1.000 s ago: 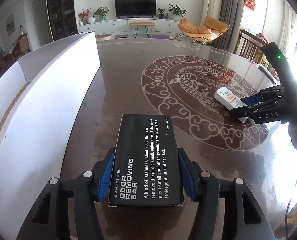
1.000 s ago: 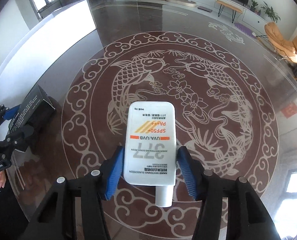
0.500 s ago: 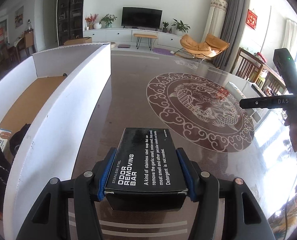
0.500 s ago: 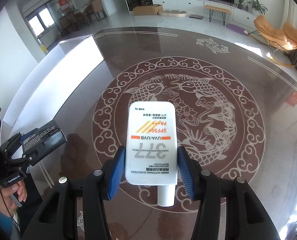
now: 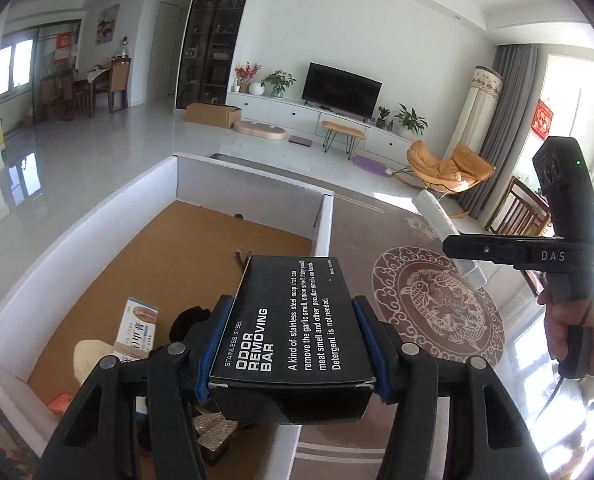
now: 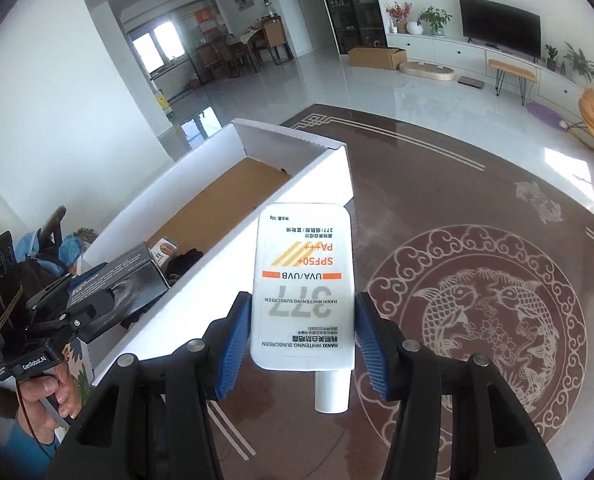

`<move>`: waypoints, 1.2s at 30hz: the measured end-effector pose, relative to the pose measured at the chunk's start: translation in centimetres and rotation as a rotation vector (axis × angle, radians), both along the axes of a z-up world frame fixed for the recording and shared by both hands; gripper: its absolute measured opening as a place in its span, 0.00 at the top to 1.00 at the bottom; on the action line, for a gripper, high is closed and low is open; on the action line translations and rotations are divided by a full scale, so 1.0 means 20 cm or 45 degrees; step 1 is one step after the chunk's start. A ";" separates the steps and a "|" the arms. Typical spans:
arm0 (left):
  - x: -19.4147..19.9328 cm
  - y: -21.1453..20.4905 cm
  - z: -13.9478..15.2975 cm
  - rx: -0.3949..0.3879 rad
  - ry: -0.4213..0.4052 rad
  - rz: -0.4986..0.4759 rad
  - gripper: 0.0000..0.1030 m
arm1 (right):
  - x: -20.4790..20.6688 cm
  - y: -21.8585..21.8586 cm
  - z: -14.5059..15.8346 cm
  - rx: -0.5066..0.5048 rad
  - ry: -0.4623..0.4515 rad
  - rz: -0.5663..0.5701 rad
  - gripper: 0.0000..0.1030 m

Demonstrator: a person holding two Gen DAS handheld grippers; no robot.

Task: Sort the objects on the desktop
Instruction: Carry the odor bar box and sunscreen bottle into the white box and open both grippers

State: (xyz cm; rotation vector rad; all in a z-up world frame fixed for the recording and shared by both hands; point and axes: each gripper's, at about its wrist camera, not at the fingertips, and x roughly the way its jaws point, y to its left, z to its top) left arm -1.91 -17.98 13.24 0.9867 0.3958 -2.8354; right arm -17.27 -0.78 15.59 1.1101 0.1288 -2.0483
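My left gripper point(image 5: 291, 344) is shut on a black box marked "odor removing bar" point(image 5: 293, 320) and holds it in the air over the right wall of the white cardboard box point(image 5: 325, 220). My right gripper point(image 6: 303, 340) is shut on a white sunscreen tube point(image 6: 303, 280), cap toward me, raised above the dark table beside that box point(image 6: 321, 184). The right gripper point(image 5: 469, 256) with the tube point(image 5: 437, 212) shows at the right of the left wrist view. The left gripper point(image 6: 109, 300) with the black box point(image 6: 117, 280) shows at the left of the right wrist view.
The white box has a brown floor point(image 5: 201, 248) and holds a small printed carton point(image 5: 137, 328), a dark item point(image 5: 189, 320) and a cream item point(image 5: 89, 360) at its near end. The dark table bears a round fish pattern point(image 6: 477, 316). A living room lies beyond.
Both grippers have risen and moved left toward the white box with their objects still held. The black box went from the tabletop to above the box wall; the tube left the table.
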 end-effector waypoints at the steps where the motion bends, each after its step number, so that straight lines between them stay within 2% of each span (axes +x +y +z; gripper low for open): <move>1: -0.01 -0.08 -0.02 0.001 -0.037 0.034 0.44 | 0.02 -0.12 0.04 -0.018 0.011 0.038 0.49; 4: -0.03 -0.22 -0.13 -0.030 -0.156 0.122 0.44 | 0.08 -0.48 0.10 -0.050 0.054 0.146 0.49; 7: -0.05 -0.26 -0.24 -0.029 -0.234 0.143 0.44 | 0.12 -0.81 0.07 -0.029 0.039 0.214 0.49; 12: -0.03 -0.30 -0.34 0.029 -0.288 0.161 0.43 | 0.10 -1.15 -0.22 0.177 -0.005 0.232 0.49; 13: -0.02 -0.31 -0.34 0.037 -0.279 0.161 0.42 | 0.08 -1.18 -0.29 0.210 -0.023 0.222 0.44; 14: 0.00 -0.31 -0.34 0.039 -0.267 0.161 0.33 | 0.07 -1.19 -0.34 0.229 -0.050 0.217 0.33; 15: 0.02 -0.31 -0.33 0.028 -0.252 0.169 0.16 | 0.07 -1.19 -0.38 0.238 -0.075 0.211 0.28; 17: 0.06 -0.30 -0.27 -0.019 -0.197 0.209 0.03 | 0.07 -1.17 -0.39 0.226 -0.081 0.189 0.20; 20: 0.11 -0.31 -0.20 -0.072 -0.139 0.327 0.02 | 0.08 -1.12 -0.35 0.223 -0.049 0.165 0.13; 23: 0.12 -0.32 -0.17 -0.096 -0.177 0.519 0.01 | 0.09 -1.04 -0.29 0.246 -0.001 0.143 0.07; 25: 0.13 -0.35 -0.18 -0.014 -0.195 0.586 0.01 | 0.09 -1.00 -0.26 0.282 0.015 0.118 0.04; 27: 0.17 -0.37 -0.19 0.091 -0.158 0.653 0.01 | 0.09 -0.97 -0.24 0.307 0.014 0.102 0.04; 29: 0.24 -0.37 -0.19 0.140 -0.122 0.737 0.01 | 0.10 -0.93 -0.21 0.298 0.023 0.094 0.04; 31: 0.27 -0.38 -0.20 0.155 -0.114 0.756 0.01 | 0.12 -0.89 -0.18 0.275 0.049 0.092 0.00; 33: 0.24 -0.36 -0.18 0.082 -0.149 0.735 0.01 | 0.14 -0.86 -0.17 0.244 0.052 0.109 0.00; 36: 0.18 -0.26 -0.13 -0.192 -0.231 0.705 0.02 | 0.19 -0.86 -0.19 0.224 0.037 0.188 0.00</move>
